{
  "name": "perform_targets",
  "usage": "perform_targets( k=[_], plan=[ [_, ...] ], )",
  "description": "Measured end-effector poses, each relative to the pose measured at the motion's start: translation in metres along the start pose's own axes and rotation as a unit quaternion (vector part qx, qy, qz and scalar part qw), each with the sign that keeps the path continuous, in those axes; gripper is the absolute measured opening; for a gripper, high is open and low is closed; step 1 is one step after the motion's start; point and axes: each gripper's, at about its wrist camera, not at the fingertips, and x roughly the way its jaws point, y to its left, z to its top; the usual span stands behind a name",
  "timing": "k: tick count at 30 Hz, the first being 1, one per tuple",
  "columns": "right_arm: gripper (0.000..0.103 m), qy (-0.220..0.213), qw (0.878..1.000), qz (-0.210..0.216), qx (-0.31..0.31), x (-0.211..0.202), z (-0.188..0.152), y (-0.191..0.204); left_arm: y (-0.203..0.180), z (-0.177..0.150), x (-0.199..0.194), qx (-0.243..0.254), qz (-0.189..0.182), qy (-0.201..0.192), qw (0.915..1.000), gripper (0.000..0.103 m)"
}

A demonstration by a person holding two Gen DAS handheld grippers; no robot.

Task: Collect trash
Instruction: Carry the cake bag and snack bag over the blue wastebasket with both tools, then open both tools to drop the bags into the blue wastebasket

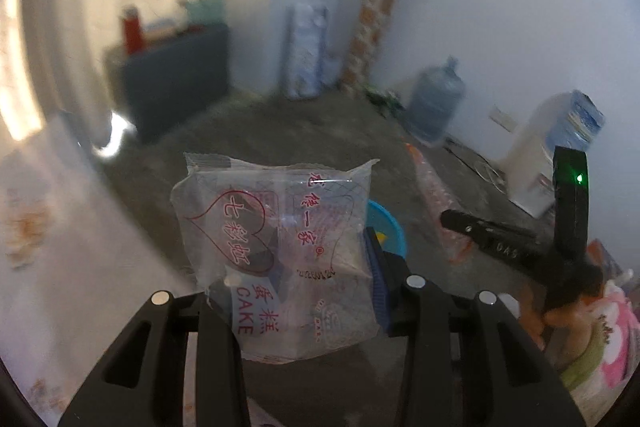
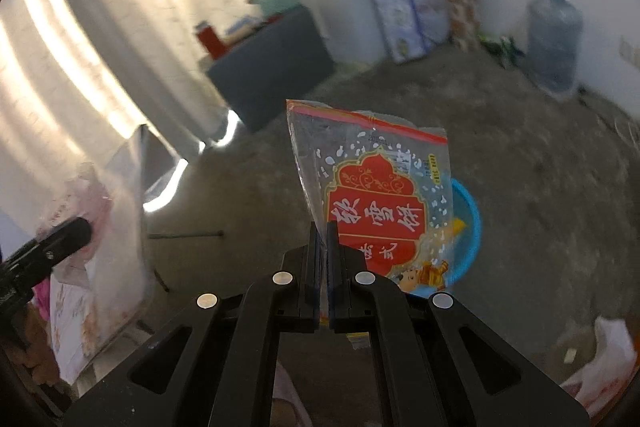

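Note:
In the left wrist view my left gripper [image 1: 296,291] is shut on a clear cake wrapper [image 1: 276,247] with red print, held up over the concrete floor. A blue basin [image 1: 386,227] on the floor shows just behind that wrapper. In the right wrist view my right gripper [image 2: 324,239] is shut on the edge of a red and clear snack wrapper [image 2: 376,211], which stands upright above the same blue basin [image 2: 468,227]. The right gripper [image 1: 452,217] with its wrapper also shows at the right of the left wrist view. The left gripper [image 2: 68,239] shows at the left edge of the right wrist view.
A dark cabinet [image 2: 272,67] with a red flask stands by the curtain. A large water jug [image 2: 554,39] and leaning boxes [image 1: 306,51] line the far wall. A water dispenser [image 1: 556,155] stands at the right. A white plastic bag [image 2: 608,359] lies on the floor.

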Motion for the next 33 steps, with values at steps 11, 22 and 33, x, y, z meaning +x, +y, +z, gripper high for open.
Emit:
perform_targets(
  k=[11,22,33],
  plan=[
    [0.001,0.069,0.995,-0.014,0.070,0.082,-0.005,-0.062,-0.021,0.015,0.190,-0.049,-0.054,0.131,0.9887,0.037],
    [0.041,0.107,0.983,-0.002,0.150,0.166,-0.018,-0.104,-0.002,0.011,0.302,-0.118,-0.053,0.209,0.9694,0.061],
    [0.053,0.093,0.971,0.025,0.218,0.153,-0.033,-0.122,0.011,0.012,0.280,-0.121,-0.060,0.176,0.9752,0.069]
  ],
)
